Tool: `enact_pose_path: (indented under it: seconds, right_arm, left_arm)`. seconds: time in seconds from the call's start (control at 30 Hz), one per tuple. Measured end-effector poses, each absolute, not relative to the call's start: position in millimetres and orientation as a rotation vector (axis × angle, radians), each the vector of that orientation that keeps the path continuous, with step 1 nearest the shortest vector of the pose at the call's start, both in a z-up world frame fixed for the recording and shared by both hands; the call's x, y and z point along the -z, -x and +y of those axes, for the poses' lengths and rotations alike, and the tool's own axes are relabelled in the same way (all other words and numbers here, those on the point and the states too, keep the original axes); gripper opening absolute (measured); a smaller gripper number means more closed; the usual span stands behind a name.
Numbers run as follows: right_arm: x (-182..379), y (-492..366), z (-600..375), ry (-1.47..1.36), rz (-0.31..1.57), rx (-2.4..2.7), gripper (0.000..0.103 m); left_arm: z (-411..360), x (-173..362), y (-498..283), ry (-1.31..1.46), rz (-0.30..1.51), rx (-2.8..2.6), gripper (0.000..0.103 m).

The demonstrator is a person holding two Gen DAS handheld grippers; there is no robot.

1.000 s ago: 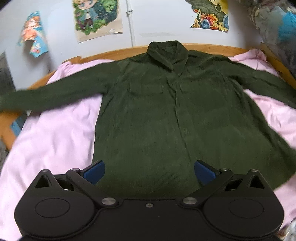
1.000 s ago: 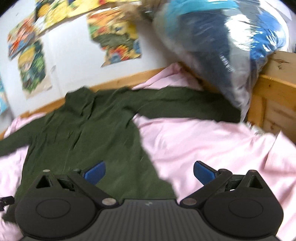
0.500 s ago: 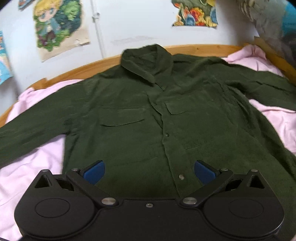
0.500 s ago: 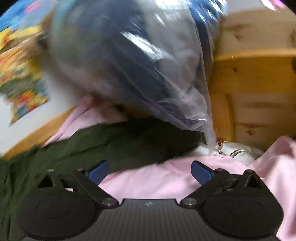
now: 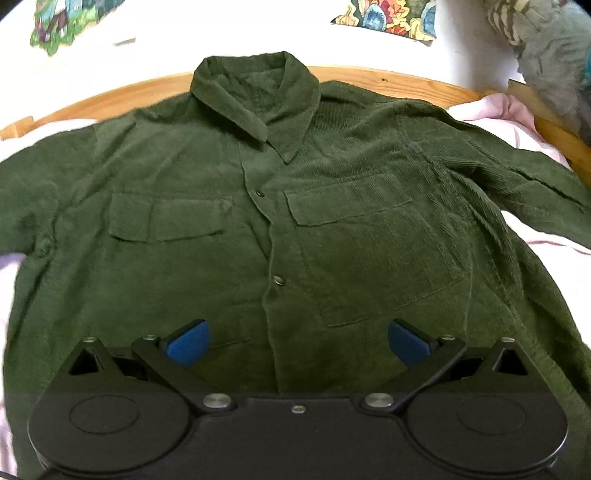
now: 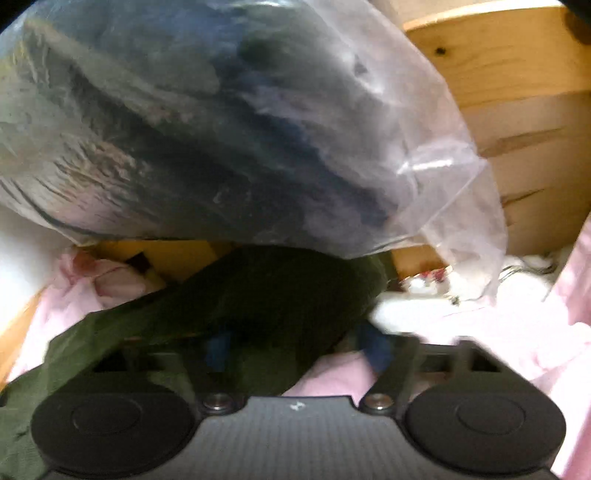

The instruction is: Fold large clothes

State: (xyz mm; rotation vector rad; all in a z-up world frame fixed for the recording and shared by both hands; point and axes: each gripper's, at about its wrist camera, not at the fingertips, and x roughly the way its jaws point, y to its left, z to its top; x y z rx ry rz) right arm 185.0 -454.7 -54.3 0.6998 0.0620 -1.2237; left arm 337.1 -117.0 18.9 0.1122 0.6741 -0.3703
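Note:
A dark green corduroy shirt (image 5: 295, 221) lies front up on the pink sheet (image 5: 546, 243), collar toward the wall, both sleeves spread out. My left gripper (image 5: 297, 341) is open and empty, low over the shirt's lower front near the button placket. In the right wrist view, my right gripper (image 6: 297, 350) is at the end of the shirt's right sleeve (image 6: 266, 295). Its blue pads (image 6: 376, 350) look narrower apart and blurred, with the sleeve cuff between them. Whether they clamp the cloth is unclear.
A large clear plastic bag of dark clothes (image 6: 229, 133) hangs right over the right sleeve. The wooden bed frame (image 6: 517, 110) stands behind it, and its rail (image 5: 388, 79) runs along the white wall with posters (image 5: 388, 18). White clutter (image 6: 461, 291) lies by the frame.
My left gripper moved forward over the shirt toward the collar. My right gripper swung right and down to the sleeve end under the bag, and its pads came closer together.

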Motion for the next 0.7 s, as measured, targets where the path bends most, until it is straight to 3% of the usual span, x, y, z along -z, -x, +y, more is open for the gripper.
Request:
enact_pose_path:
  seconds: [0.1,0.2,0.5,0.7]
  right_arm:
    - [49,-199,-438,-0.563,0.068,1.233,0.028]
    - [45,-213,-420,-0.441,0.076,1.193,0.021]
    - [25,-240,-326,-0.023,0.076,0.998,0.02]
    - [-32,-270,-294,0.22,-0.04,0.757,0.019]
  left_arm:
    - [-117,-16,-339,-0.083,0.69,0.394,0.102]
    - [-116,-17,-338,-0.088,0.663,0.407,0.102]
    - [-97,-28,-333,-0.081,0.592,0.4,0.102]
    - [-75,-32,-348,-0.071,0.648,0.276,0.102]
